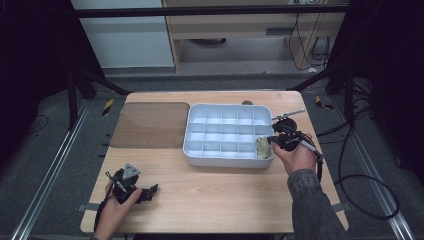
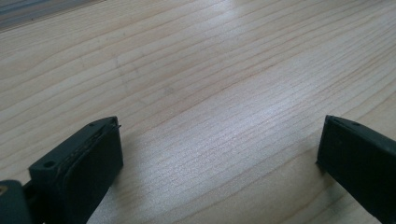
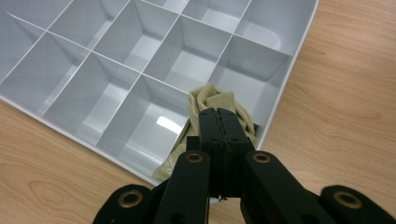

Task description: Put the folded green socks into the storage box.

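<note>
Right gripper view: right gripper jaws pressed together on a beige cloth, bunched in the corner compartment of the white divided tray. Left gripper jaws stand apart over bare wooden table.

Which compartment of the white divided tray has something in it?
The corner compartment nearest the person's right hand: a beige cloth sits in it, with the right gripper closed over it. Every other compartment of the tray looks bare.

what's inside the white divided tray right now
One beige cloth sits bunched in a near corner compartment of the tray, right gripper shut on it. The fingers hide its lower folds.
</note>
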